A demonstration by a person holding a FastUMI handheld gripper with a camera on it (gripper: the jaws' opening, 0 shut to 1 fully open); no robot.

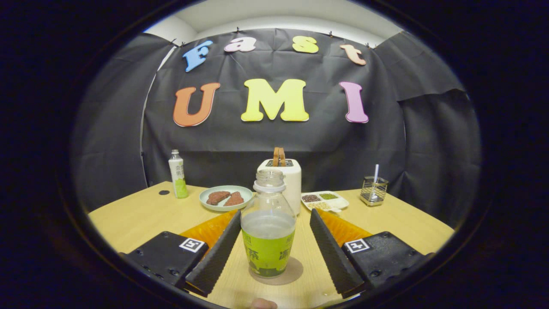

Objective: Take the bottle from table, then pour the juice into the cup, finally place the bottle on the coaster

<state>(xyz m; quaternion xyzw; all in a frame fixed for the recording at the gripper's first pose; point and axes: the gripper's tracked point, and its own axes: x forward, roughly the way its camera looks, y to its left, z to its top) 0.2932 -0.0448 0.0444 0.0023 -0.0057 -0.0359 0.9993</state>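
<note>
The jaws [274, 244] are wide open, one finger on each side of the bottle [268, 227]. There is a gap between each finger and the bottle, so nothing is held. The bottle stands upright on a round coaster [291, 272] near the front edge of the desk [137, 219]. It has no cap, a green label, and some pale juice inside.

Just behind the bottle, near the middle of the desk, stands a white toaster [288, 180] with brown slices sticking up from its top. Beside the toaster on the left is a pale green plate [208, 205] with two brown pieces of food [226, 198] on it. On the other side of the toaster lies a small white tray [339, 201] with dark, green and pale bits in its parts.

Near the far left corner stands a second bottle [178, 174], capped, white on top and green below. A small dark spot [164, 192] sits on the desk just beside it. Toward the far right edge is a wire holder [374, 191] with a thin stick standing in it.
</note>
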